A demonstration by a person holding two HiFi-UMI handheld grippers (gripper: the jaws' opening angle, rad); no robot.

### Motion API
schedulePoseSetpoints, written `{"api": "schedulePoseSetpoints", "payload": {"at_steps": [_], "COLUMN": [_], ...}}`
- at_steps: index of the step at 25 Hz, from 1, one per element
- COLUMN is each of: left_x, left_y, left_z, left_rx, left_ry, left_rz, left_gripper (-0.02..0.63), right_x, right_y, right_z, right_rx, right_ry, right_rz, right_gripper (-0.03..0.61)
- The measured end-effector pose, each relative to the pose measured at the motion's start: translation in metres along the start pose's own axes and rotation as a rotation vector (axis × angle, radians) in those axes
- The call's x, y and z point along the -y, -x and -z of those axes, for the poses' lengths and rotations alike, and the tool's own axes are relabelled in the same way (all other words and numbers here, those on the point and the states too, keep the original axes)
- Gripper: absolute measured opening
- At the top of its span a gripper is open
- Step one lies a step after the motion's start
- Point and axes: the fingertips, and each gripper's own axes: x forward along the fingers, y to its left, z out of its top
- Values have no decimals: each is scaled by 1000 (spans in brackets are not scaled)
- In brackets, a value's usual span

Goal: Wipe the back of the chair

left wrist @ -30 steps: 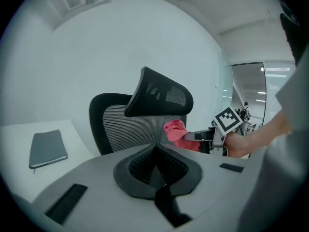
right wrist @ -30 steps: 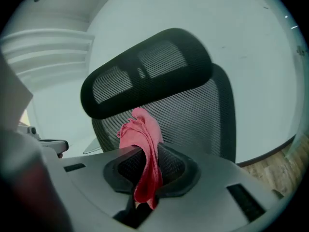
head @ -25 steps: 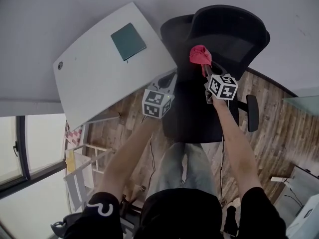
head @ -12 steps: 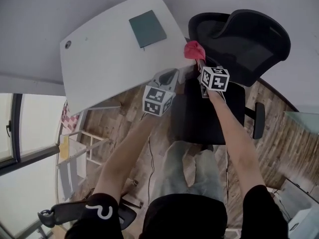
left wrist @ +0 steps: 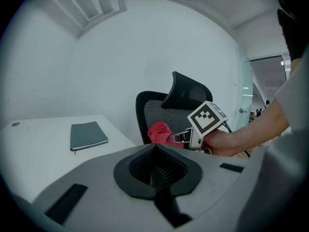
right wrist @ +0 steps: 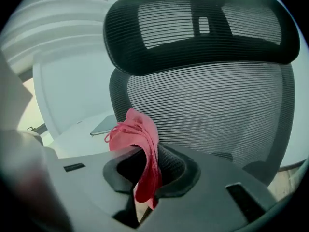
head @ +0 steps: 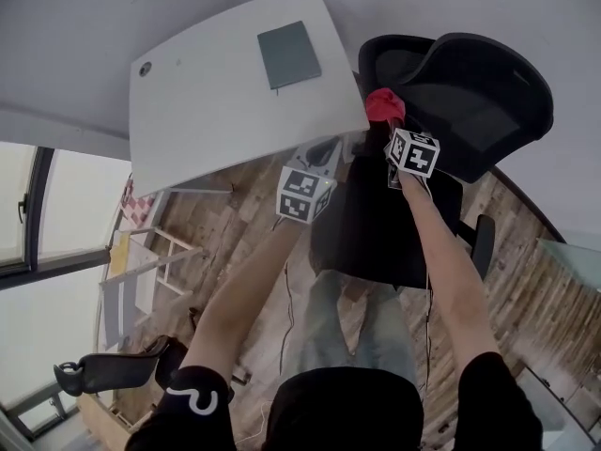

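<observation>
The black mesh office chair [head: 470, 83] stands at the upper right of the head view, its seat toward me. My right gripper [head: 387, 120] is shut on a red cloth [head: 384, 104] and holds it at the left edge of the chair back. In the right gripper view the cloth [right wrist: 137, 139] hangs bunched between the jaws, just in front of the mesh back [right wrist: 217, 110], below the headrest [right wrist: 193, 28]. My left gripper [head: 324, 148] hovers left of the chair by the desk corner, shut with nothing in it [left wrist: 155, 151].
A white desk [head: 207, 111] sits left of the chair with a grey notebook [head: 289, 54] on it. The chair's armrest [head: 484, 242] juts out at the right. Wooden floor lies below. A second chair's base [head: 103, 369] shows at the lower left.
The head view has swung. My right gripper with the red cloth has moved from the middle of the chair back to its left edge by the desk. The left gripper has barely moved.
</observation>
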Motion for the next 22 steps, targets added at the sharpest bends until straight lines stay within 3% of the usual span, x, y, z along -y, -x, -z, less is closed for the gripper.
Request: {"api": "schedulePoseSetpoints", "payload": {"at_steps": [14, 22], "left_x": [99, 151], "left_y": [-45, -69], "left_z": [-18, -24], "left_rx": [19, 44], "left_ry": [-39, 2], "left_rz": [-30, -28], "left_gripper": [25, 25], "right_x": [118, 184], "right_y": [38, 71], "right_z": [-6, -11], "right_rx": [17, 34], "right_ry": [-79, -87], "right_rz": [-7, 35], "right_gripper": [74, 74]}}
